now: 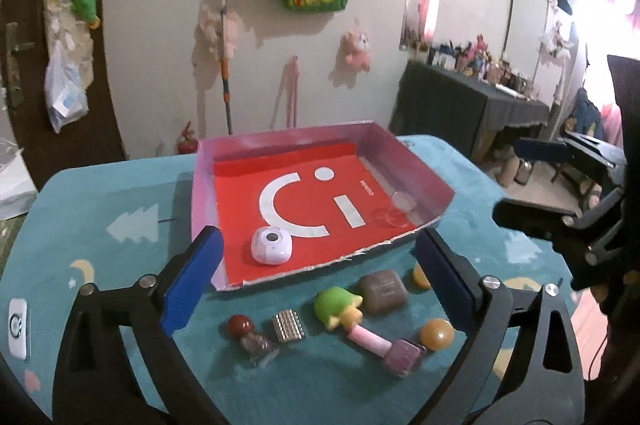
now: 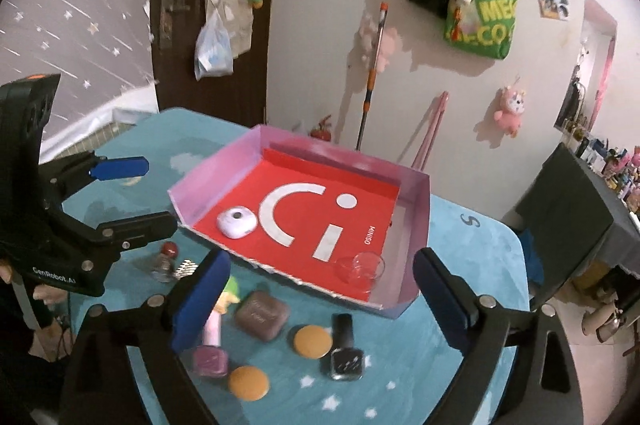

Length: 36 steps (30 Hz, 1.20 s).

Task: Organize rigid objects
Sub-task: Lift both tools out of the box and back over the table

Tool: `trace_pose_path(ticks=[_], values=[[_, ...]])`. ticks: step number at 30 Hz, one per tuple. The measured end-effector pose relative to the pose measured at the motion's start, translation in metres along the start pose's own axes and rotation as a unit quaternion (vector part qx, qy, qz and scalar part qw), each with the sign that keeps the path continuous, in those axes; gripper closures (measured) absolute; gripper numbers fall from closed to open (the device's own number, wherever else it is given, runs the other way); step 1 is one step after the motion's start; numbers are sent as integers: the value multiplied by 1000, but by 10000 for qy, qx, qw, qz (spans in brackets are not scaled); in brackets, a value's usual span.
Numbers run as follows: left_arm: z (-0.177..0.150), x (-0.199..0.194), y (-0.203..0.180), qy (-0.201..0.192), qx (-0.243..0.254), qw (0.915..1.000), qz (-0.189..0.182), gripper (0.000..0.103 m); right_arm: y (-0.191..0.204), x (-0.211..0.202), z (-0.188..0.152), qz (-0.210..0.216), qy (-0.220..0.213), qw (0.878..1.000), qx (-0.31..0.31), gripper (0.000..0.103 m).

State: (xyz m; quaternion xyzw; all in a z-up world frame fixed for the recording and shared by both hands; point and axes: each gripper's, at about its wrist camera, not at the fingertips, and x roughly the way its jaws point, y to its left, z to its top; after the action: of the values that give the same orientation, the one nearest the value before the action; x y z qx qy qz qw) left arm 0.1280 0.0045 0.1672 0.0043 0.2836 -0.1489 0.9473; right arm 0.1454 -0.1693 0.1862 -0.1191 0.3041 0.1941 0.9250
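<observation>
A green tote bag (image 2: 482,21) and pink plush toy (image 2: 509,111) hang on the wall beside a leaning mop (image 2: 371,77).

tray (image 2: 416,193): 1 | in it, ahead of jaws: white case (image 2: 237,222) 1, glass cup (image 2: 360,267) 1 | near jaws: nail polish bottles (image 2: 346,351) 3, orange discs (image 2: 313,341) 2, brown case (image 2: 262,315) 1, green toy (image 1: 338,305) 1, silver block (image 1: 288,327) 1

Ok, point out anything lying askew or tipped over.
The clear glass cup lies on its side in the near right corner of the pink tray. On the table, the pink nail polish bottle and the black one also lie flat instead of standing.
</observation>
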Motion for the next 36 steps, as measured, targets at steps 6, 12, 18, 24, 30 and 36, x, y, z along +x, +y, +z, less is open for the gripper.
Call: trace_pose_path(ticks=[6,12,18,24,30,36], values=[[-26,-39,-8,-395,-140,9988,249,4,14,-38,-27,-149,-334,9991,204,0],[-61,-58,-22,-659,-118,9958,629,4,22,-57,-63,-448,-533,9962,522,0],[-95,-58,-29,-561,-213,9950,793,4,31,-56,-104,-542,-540,9927,934,0],[-120,-43,-29,-212,-300,9959,829,4,35,-38,-139,-635,-386,9892,1261,0],[-140,-23,-29,196,-451,9956,804,4,35,-17,-161,-620,-152,9874,1446,0],[-149,-10,-27,449,-521,9945,796,4,34,-1,-173,-671,48,9867,1478,0]])
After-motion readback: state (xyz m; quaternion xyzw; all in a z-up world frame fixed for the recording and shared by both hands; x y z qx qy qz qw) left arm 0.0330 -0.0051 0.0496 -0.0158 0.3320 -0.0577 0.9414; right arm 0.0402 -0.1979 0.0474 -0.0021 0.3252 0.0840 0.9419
